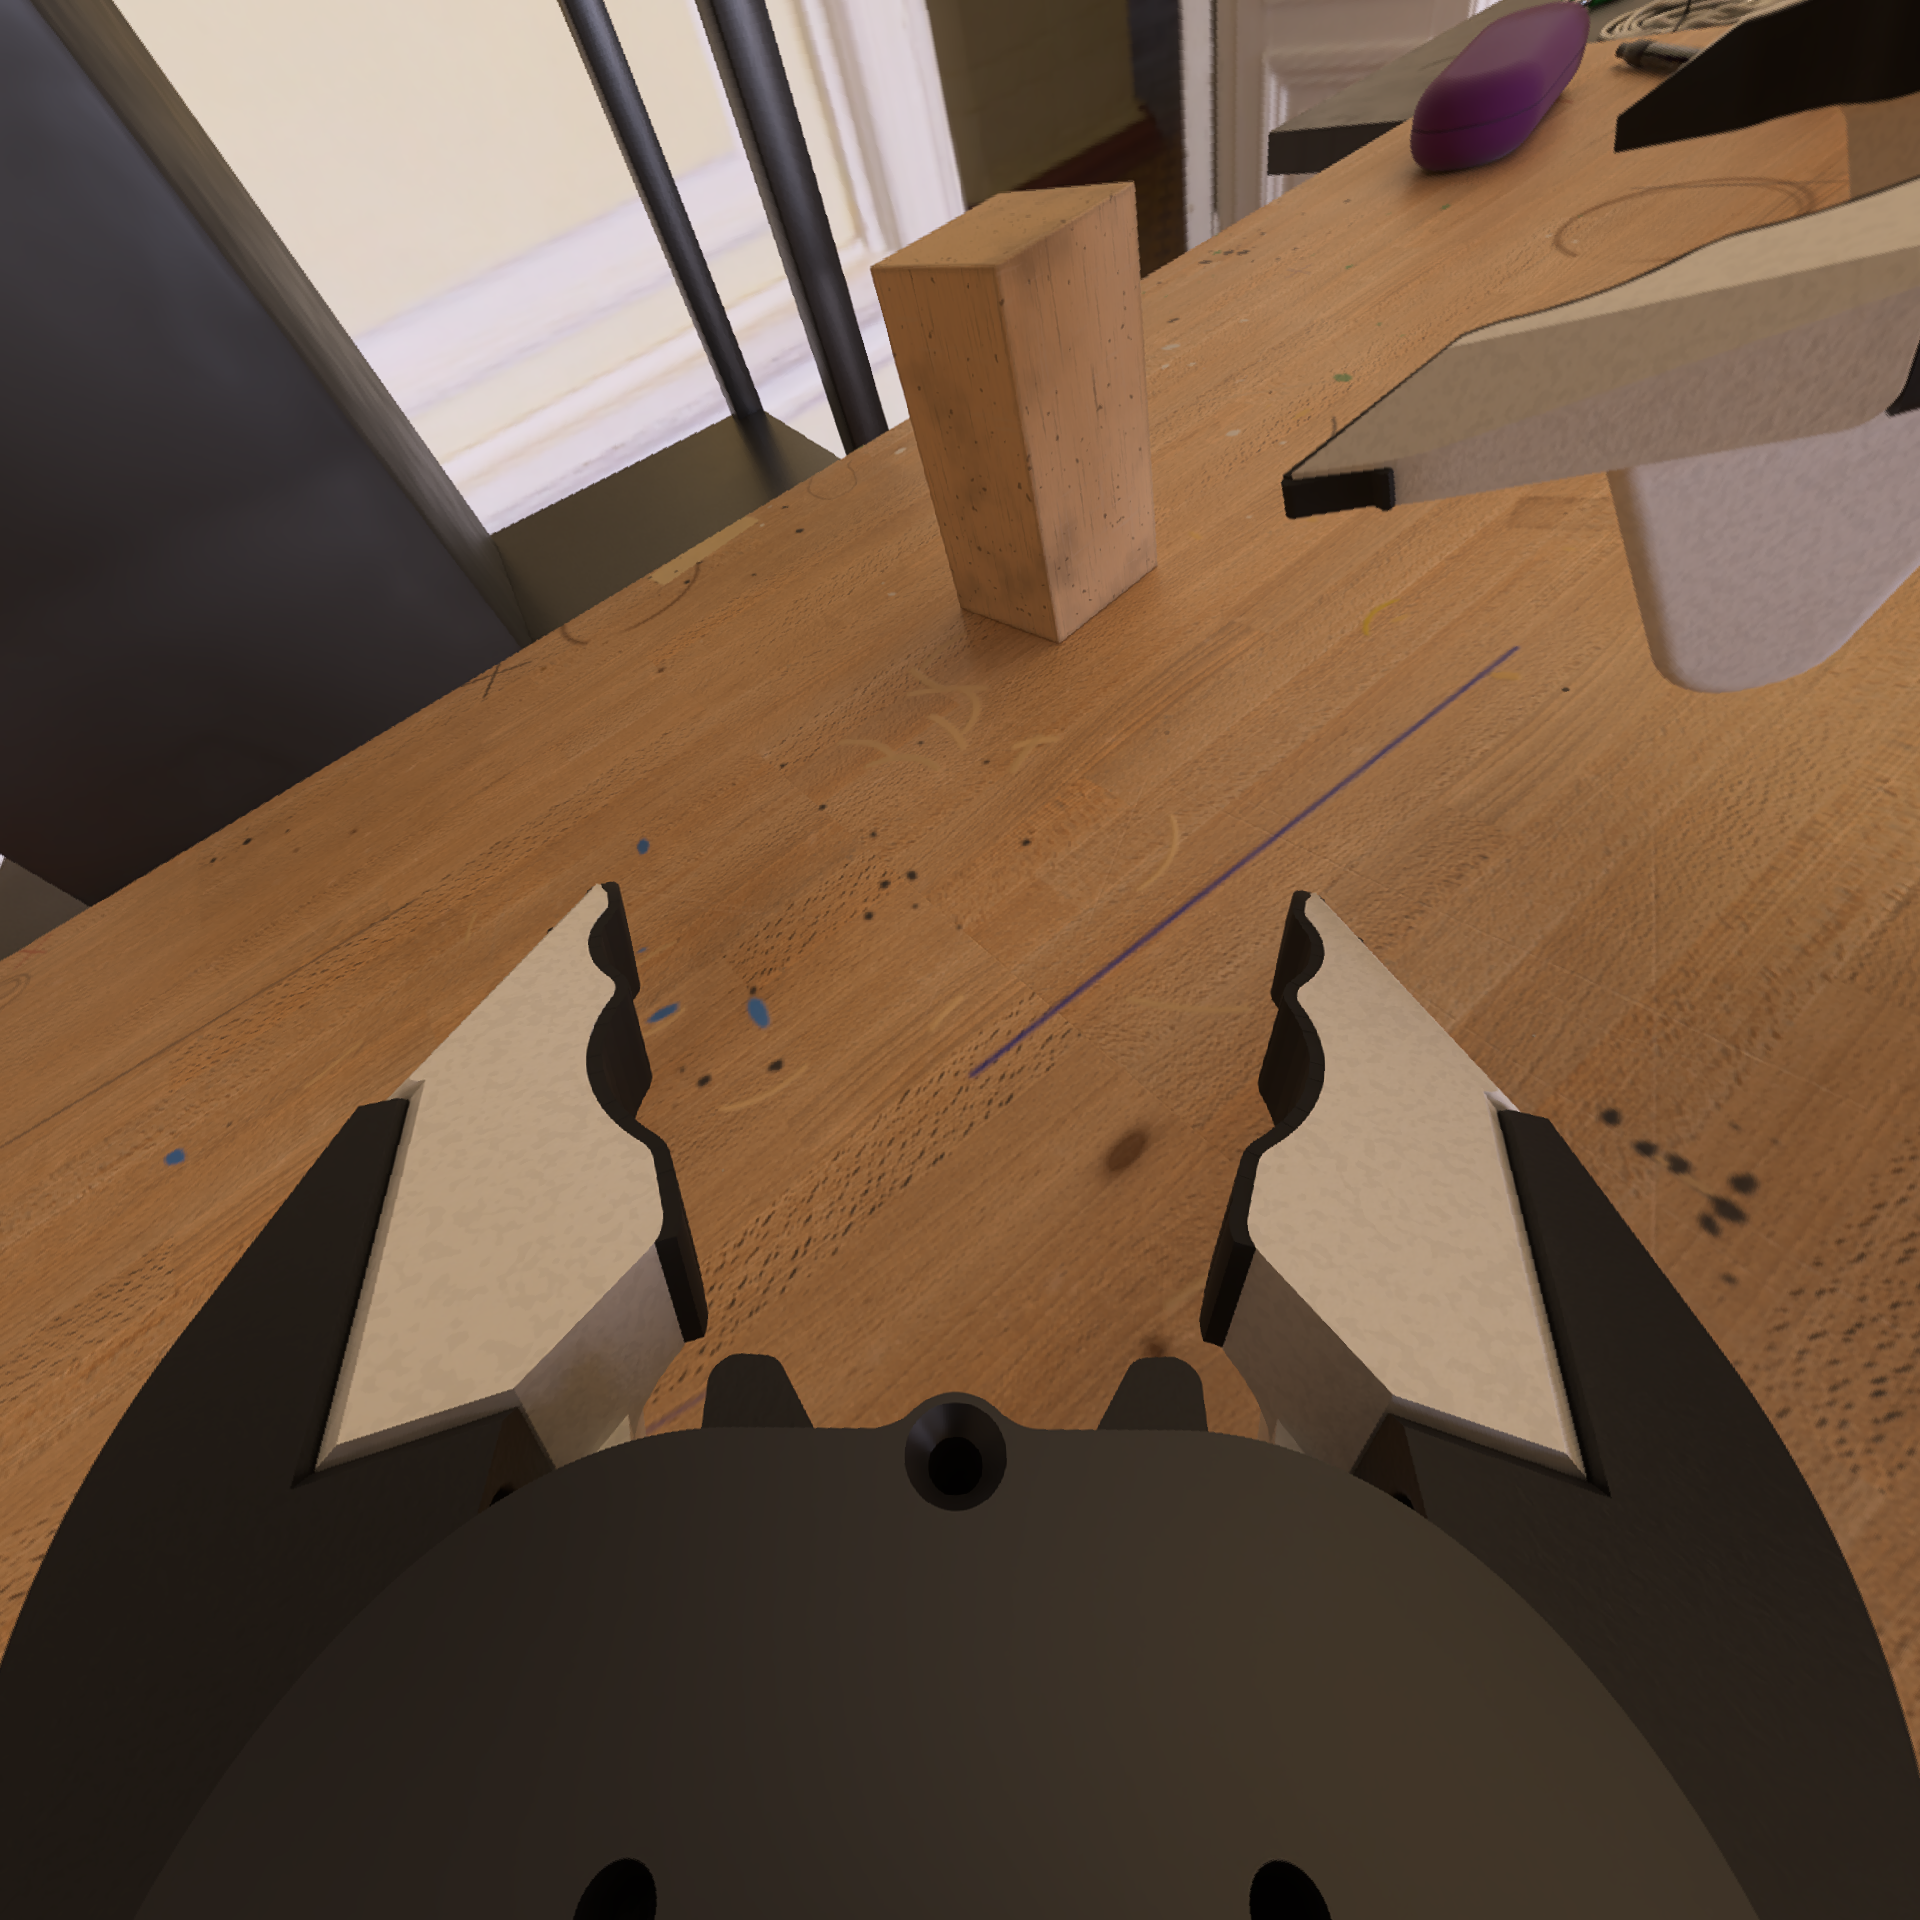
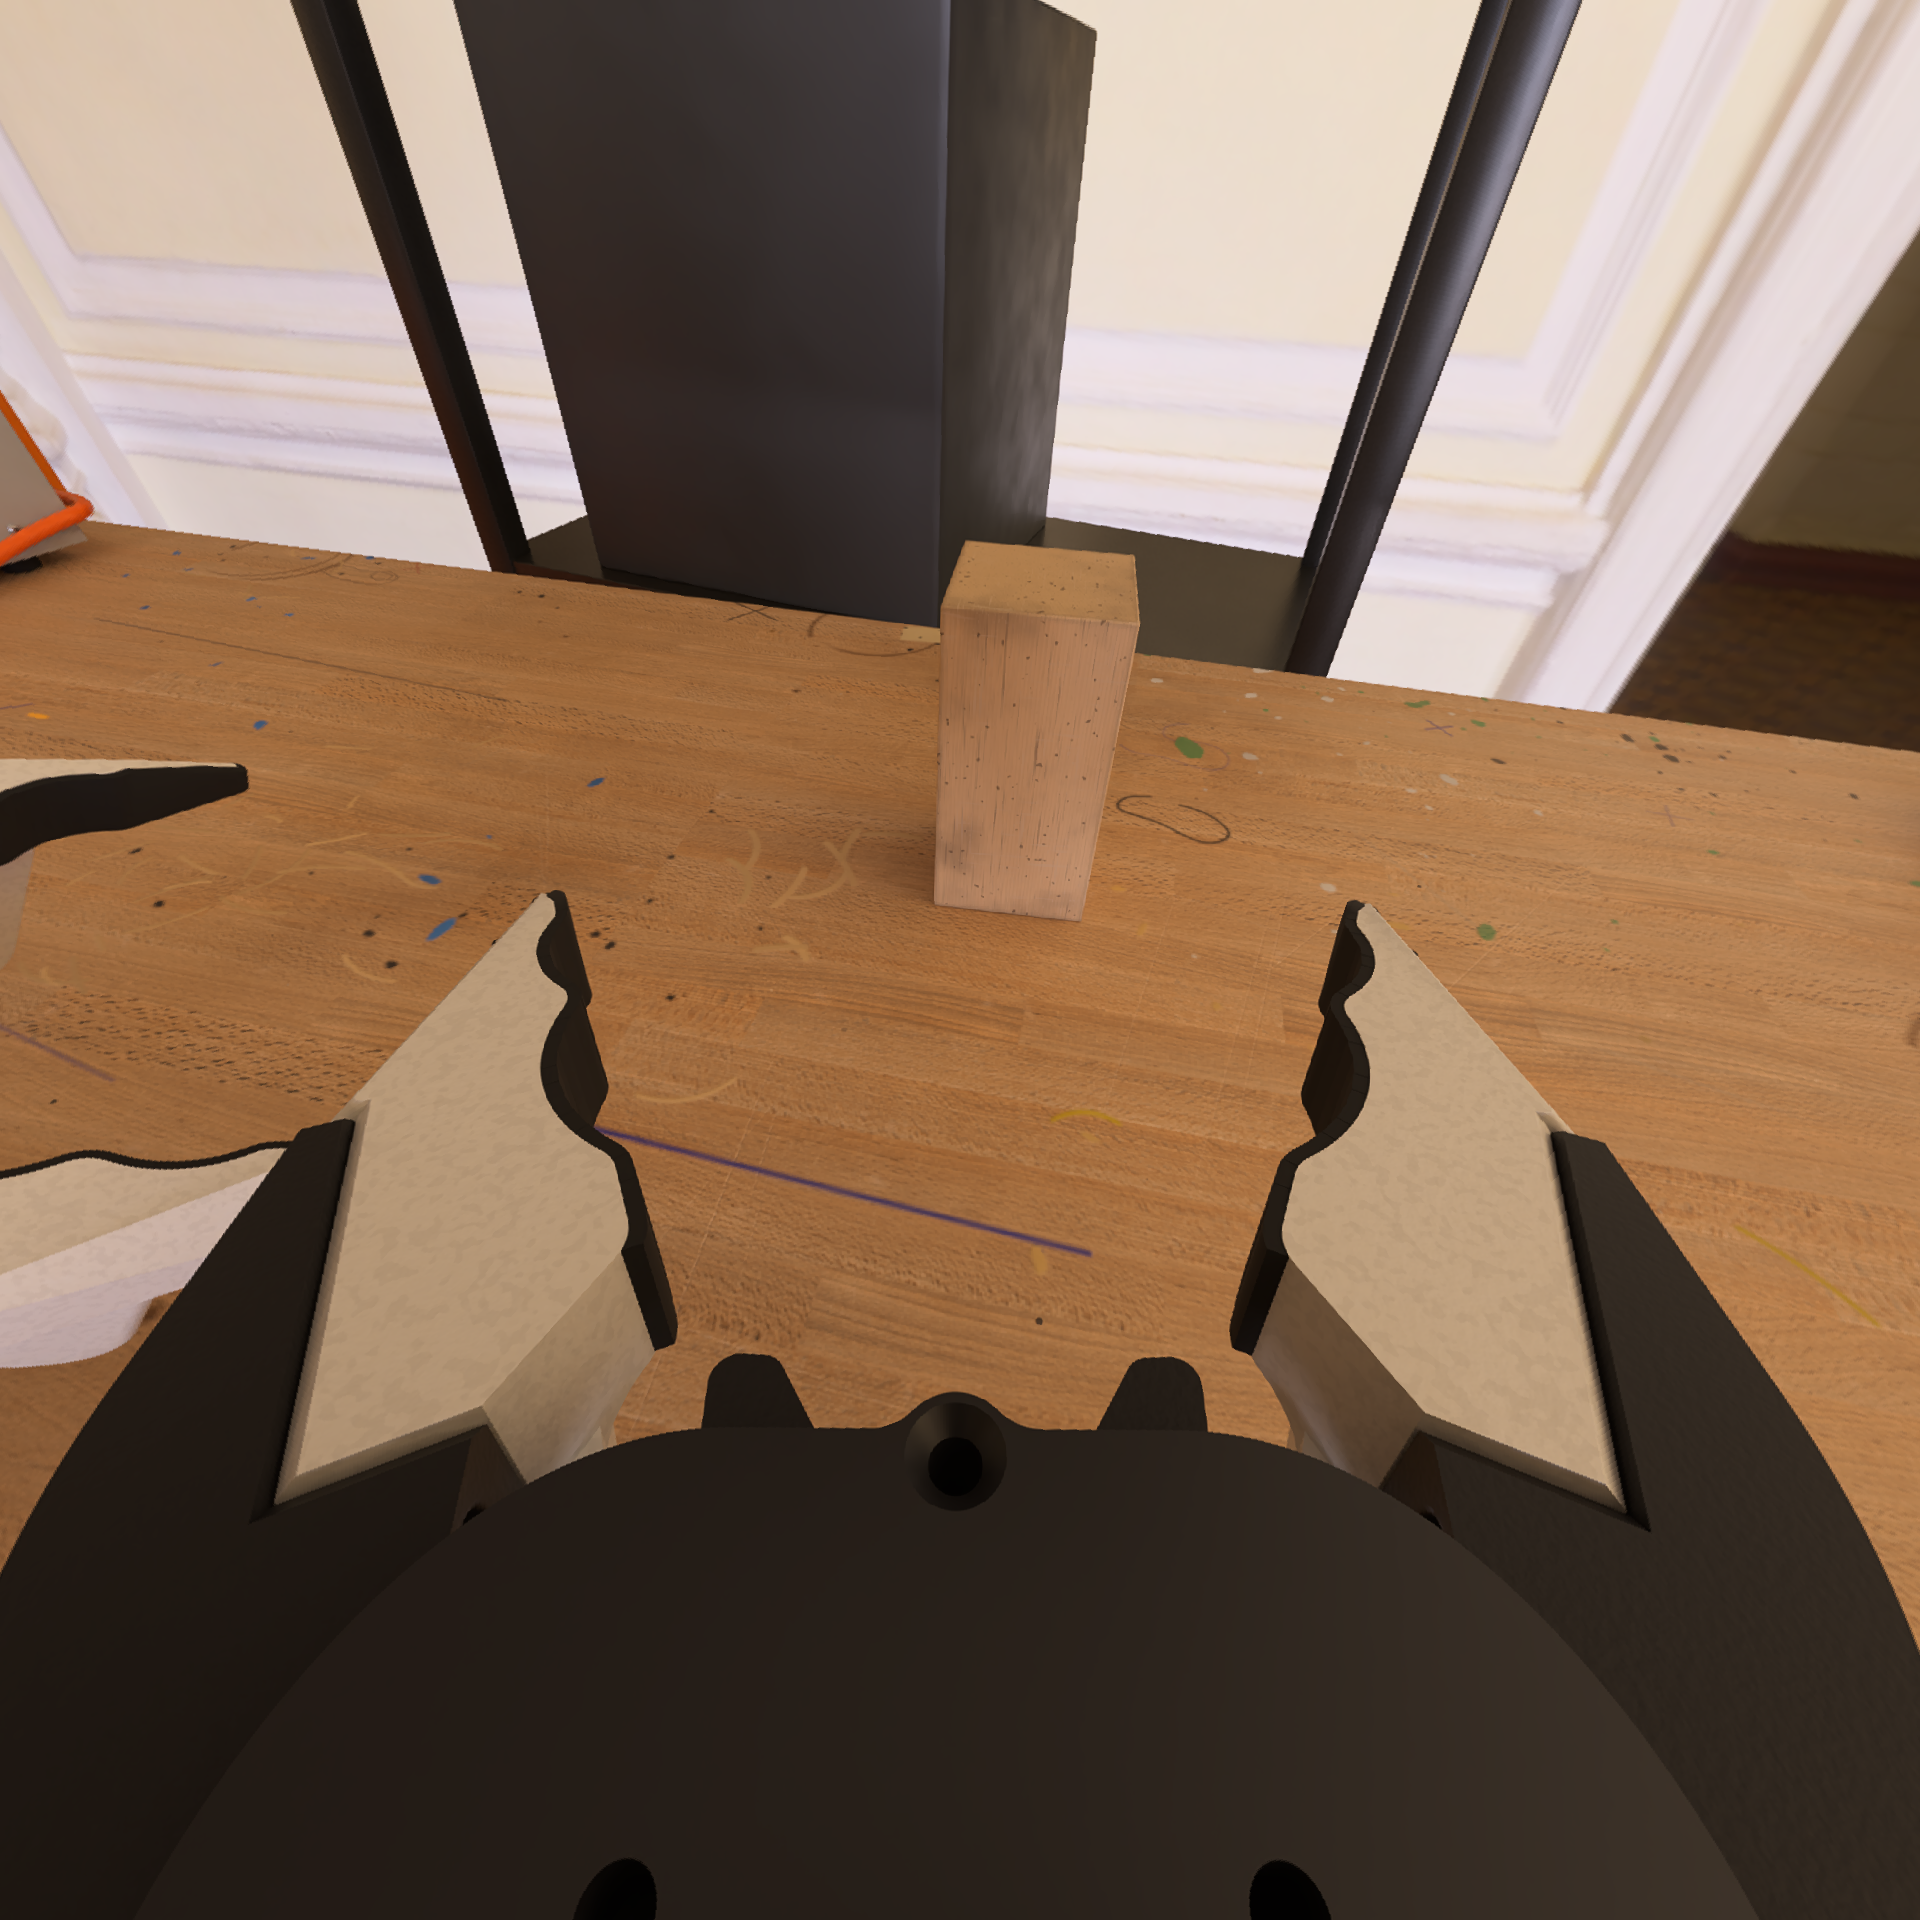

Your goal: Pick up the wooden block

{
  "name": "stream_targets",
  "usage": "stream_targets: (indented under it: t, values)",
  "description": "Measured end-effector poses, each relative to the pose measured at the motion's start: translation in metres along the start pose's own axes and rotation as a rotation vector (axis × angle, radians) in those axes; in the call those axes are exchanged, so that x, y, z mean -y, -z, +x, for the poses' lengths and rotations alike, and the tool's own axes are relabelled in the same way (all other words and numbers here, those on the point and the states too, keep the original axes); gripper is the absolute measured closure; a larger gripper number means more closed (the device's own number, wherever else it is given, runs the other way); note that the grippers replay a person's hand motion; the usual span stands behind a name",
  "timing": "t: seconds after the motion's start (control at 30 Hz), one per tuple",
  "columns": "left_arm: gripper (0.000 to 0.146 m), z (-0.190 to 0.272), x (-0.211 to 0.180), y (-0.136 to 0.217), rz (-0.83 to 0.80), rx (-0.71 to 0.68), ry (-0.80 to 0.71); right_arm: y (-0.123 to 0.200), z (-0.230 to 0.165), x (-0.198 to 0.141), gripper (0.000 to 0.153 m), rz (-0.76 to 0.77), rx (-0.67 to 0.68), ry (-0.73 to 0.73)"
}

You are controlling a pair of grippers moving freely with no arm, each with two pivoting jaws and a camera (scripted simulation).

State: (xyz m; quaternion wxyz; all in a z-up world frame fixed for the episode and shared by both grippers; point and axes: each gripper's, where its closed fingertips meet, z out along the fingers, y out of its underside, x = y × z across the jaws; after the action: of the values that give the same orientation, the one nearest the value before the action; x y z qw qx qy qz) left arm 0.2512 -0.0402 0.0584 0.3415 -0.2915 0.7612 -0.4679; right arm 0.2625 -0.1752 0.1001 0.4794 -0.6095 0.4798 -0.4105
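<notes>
The wooden block (image 1: 1029, 416) stands upright on the wooden table (image 1: 1455, 935) near its far edge. It also shows in the right wrist view (image 2: 1029, 738). My left gripper (image 1: 956, 904) is open and empty, a fair way short of the block. My right gripper (image 2: 951, 909) is open and empty, its fingertips a short way in front of the block, which stands slightly right of its centre line. The right gripper's fingers (image 1: 1558, 395) show at the upper right of the left wrist view, to the right of the block. The left gripper's fingers (image 2: 114, 795) show at the left edge of the right wrist view.
A purple case (image 1: 1496, 88) lies at the table's far right, with a dark pen (image 1: 1652, 52) beside it. An orange-framed object (image 2: 36, 509) sits at the table's far left. A dark cabinet (image 2: 790, 312) and dark poles (image 2: 405, 281) stand just behind the table's edge.
</notes>
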Motion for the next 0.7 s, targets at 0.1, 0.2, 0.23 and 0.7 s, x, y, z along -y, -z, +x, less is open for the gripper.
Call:
stream_targets:
  t: [0.1,0.2,0.23,0.7]
  values:
    - [0.024,-0.001,0.001,0.000,0.005,0.004,0.005,0.000,-0.001,-0.002,0.014,-0.005,-0.003,-0.002]
    - [0.024,0.001,0.000,0.000,-0.002,0.000,0.002,0.000,-0.002,-0.005,0.015,-0.006,-0.009,0.005]
    - [0.024,0.002,0.000,0.000,-0.004,-0.001,-0.004,0.000,-0.002,-0.006,0.015,-0.010,-0.009,0.006]
    - [0.041,0.018,0.088,-0.078,-0.151,-0.492,-0.540,-0.002,0.041,-0.039,0.016,-0.060,-0.067,-0.036]
